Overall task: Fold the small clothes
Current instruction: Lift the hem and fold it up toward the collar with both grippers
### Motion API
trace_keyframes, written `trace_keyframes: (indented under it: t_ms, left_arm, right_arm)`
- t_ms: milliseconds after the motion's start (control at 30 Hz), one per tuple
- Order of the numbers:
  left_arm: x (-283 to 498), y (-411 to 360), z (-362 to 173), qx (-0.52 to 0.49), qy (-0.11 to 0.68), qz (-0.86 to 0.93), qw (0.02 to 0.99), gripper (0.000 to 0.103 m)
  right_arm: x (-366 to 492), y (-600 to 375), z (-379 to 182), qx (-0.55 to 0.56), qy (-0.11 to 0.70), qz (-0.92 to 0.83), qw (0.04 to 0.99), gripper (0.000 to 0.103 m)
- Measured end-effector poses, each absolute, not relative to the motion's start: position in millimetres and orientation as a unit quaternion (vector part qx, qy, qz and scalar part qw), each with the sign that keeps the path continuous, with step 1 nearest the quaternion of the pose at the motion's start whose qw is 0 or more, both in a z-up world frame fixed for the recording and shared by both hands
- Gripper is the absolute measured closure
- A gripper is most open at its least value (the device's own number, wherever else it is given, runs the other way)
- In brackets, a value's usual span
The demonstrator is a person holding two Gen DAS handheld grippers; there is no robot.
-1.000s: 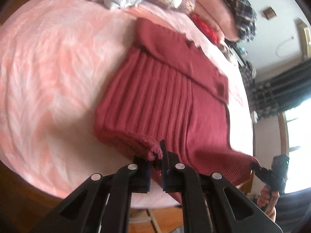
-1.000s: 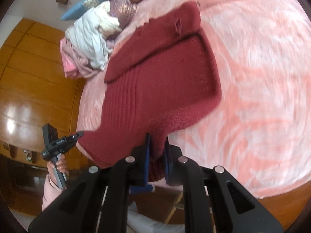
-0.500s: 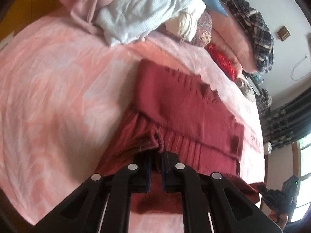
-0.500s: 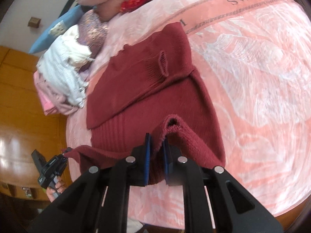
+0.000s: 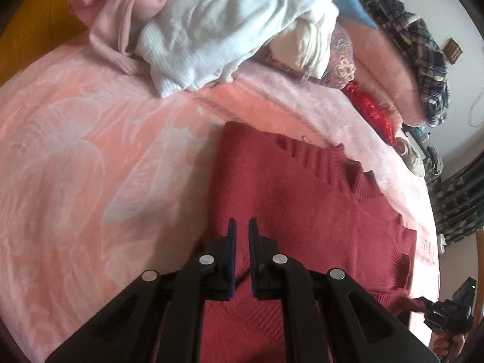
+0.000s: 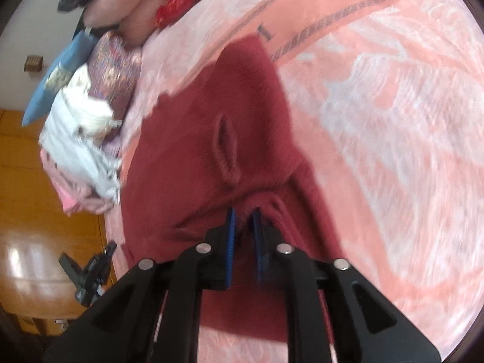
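Observation:
A dark red knit sweater (image 5: 302, 196) lies on the pink blanket (image 5: 75, 166), its lower part doubled up over the chest toward the collar. My left gripper (image 5: 242, 227) is low over it, shut on the sweater's hem, and a crease runs out from its pads. In the right wrist view the sweater (image 6: 211, 151) shows a cuff lying on top. My right gripper (image 6: 243, 214) is down at the folded edge. Its jaws are opening, and the bunched hem sits loose at their tips. Each view shows the other gripper small at the bed's edge (image 5: 447, 314) (image 6: 90, 269).
A pile of white and pink clothes (image 5: 227, 30) sits at the head of the bed, with pink pillows (image 5: 387, 69), a red pouch (image 5: 369, 109) and a plaid garment (image 5: 417, 39) beside it. Orange wood panelling (image 6: 36, 211) stands past the bed's edge.
Both grippers carried the sweater's hem up from the bed's near edge, over the body toward the collar, and down. The right jaws have widened a little.

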State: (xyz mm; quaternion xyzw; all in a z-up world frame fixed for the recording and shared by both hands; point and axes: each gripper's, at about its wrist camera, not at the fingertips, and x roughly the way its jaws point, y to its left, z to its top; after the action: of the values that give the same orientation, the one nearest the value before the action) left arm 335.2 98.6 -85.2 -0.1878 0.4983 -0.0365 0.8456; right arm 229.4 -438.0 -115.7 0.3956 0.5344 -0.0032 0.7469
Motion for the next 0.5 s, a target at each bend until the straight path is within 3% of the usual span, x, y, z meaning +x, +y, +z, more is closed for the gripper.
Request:
trace_keyframes:
  t_ms: [33, 67, 133, 167, 200, 233, 500]
  left_arm:
    - [340, 99, -89, -0.192, 0.513, -0.049, 0.835, 0.091]
    - [343, 100, -91, -0.190, 0.526, -0.058, 0.827, 0.086]
    - [343, 101, -89, -0.181, 0.539, -0.084, 0.818, 0.062]
    - [340, 102, -86, -0.171, 0.535, -0.088, 0.823, 0.052]
    - [337, 103, -82, -0.157, 0.528, -0.089, 0.830, 0.033]
    - [332, 104, -77, -0.139, 0.520, -0.093, 0.837, 0.027]
    - [320, 100, -95, -0.076, 0.543, -0.115, 0.828, 0.025]
  right_arm:
    - [231, -443, -113, 0.382, 0.533, -0.001, 0.755, 0.065]
    - [232, -446, -110, 0.364, 0.532, 0.005, 0.764, 0.058]
    - [232, -448, -104, 0.319, 0.536, 0.026, 0.781, 0.056]
    - [230, -447, -102, 0.299, 0.539, 0.040, 0.786, 0.048]
    - [229, -445, -101, 0.281, 0.541, 0.054, 0.791, 0.046]
    - [226, -443, -100, 0.260, 0.542, 0.070, 0.796, 0.043]
    - [236, -419, -113, 0.215, 0.560, 0.117, 0.792, 0.041]
